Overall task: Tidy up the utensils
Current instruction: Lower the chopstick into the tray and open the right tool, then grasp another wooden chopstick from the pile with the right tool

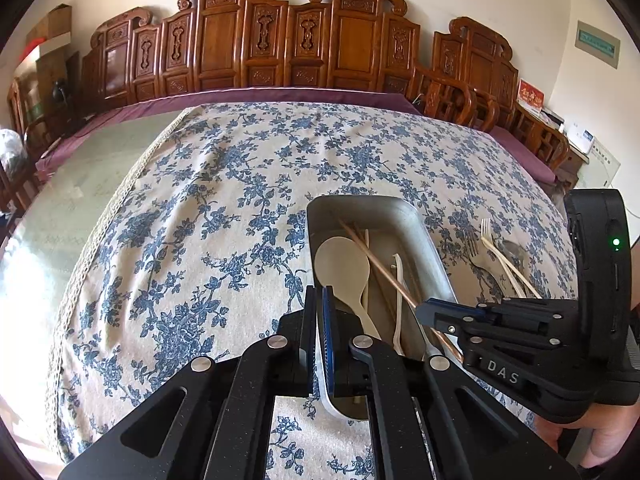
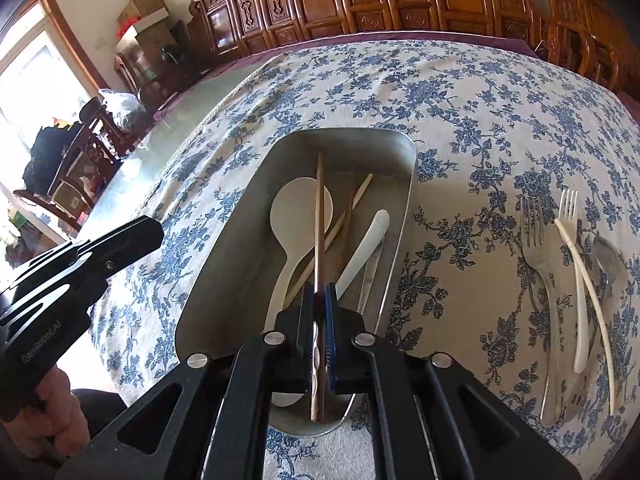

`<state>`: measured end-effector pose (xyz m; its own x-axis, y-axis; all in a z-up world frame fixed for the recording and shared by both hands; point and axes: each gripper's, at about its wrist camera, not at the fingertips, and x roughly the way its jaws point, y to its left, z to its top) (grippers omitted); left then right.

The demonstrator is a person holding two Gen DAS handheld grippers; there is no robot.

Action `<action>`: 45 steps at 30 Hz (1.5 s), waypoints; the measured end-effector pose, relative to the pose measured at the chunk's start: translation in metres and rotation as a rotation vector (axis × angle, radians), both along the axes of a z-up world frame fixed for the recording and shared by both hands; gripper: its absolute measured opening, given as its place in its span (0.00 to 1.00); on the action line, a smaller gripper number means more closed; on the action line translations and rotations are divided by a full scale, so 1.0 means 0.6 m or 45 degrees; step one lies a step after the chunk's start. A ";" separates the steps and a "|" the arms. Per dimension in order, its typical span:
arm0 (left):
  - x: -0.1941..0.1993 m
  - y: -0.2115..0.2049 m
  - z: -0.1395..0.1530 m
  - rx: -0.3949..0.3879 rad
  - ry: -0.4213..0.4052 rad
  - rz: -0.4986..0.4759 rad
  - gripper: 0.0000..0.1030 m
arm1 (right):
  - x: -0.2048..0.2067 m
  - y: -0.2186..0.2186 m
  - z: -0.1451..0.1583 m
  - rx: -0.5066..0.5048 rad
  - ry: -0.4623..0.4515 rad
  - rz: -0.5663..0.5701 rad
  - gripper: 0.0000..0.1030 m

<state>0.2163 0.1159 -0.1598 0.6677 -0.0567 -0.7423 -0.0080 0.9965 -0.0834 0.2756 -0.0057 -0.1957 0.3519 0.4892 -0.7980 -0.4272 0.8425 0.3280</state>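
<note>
A grey metal tray (image 2: 352, 133) lies on the flowered tablecloth. It holds a white rice spoon (image 2: 301, 208), loose chopsticks (image 2: 362, 190) and a white plastic utensil (image 2: 370, 238). My right gripper (image 2: 319, 286) is shut on a wooden chopstick (image 2: 319, 208) that points along the tray, above the other pieces. The left wrist view shows this right gripper (image 1: 421, 310) at the tray's (image 1: 360, 200) right rim with the chopstick (image 1: 380, 269) slanting in. My left gripper (image 1: 320, 293) is shut and empty, over the tray's near left corner. Seen from the right wrist, the left gripper (image 2: 157, 229) hangs left of the tray.
Right of the tray on the cloth lie a metal fork (image 2: 534, 236), a white plastic fork (image 2: 568, 210), a metal spoon (image 2: 608, 258) and a thin white stick. Carved wooden chairs (image 1: 280, 48) line the far side. A bare glass tabletop (image 1: 92, 184) lies left of the cloth.
</note>
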 end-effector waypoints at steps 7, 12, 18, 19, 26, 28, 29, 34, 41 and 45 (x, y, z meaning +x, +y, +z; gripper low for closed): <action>-0.001 0.001 0.001 -0.001 0.000 0.001 0.02 | -0.006 0.014 0.002 0.018 -0.021 0.041 0.07; -0.001 0.001 0.002 0.002 0.003 0.004 0.02 | -0.008 0.015 0.005 0.005 -0.053 0.063 0.07; -0.001 0.001 0.001 0.003 0.003 0.004 0.02 | -0.007 0.006 0.009 0.018 -0.070 0.063 0.07; -0.001 0.001 0.001 0.002 0.004 0.004 0.02 | -0.007 0.004 0.010 0.018 -0.074 0.065 0.07; 0.001 -0.014 0.003 -0.010 -0.003 -0.020 0.02 | -0.028 -0.054 0.048 -0.018 -0.205 0.078 0.07; 0.002 -0.027 0.003 -0.019 -0.005 -0.034 0.06 | -0.032 -0.091 0.057 -0.058 -0.246 0.074 0.07; 0.003 -0.034 0.001 -0.021 -0.006 -0.043 0.13 | -0.033 -0.108 0.058 -0.077 -0.260 0.069 0.07; 0.004 -0.079 -0.002 -0.012 -0.010 -0.105 0.32 | -0.028 -0.200 0.055 -0.145 -0.298 -0.006 0.20; 0.001 -0.136 -0.010 0.015 -0.018 -0.163 0.46 | -0.021 -0.300 0.016 -0.206 -0.286 -0.093 0.28; -0.004 -0.166 -0.013 0.037 -0.030 -0.192 0.46 | -0.017 -0.341 -0.019 -0.272 -0.255 -0.088 0.28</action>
<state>0.2139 0.0161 -0.1673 0.6702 -0.1366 -0.7295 0.1436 0.9882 -0.0531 0.2654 -0.2103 -0.2070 0.5393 0.2869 -0.7917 -0.4045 0.9129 0.0553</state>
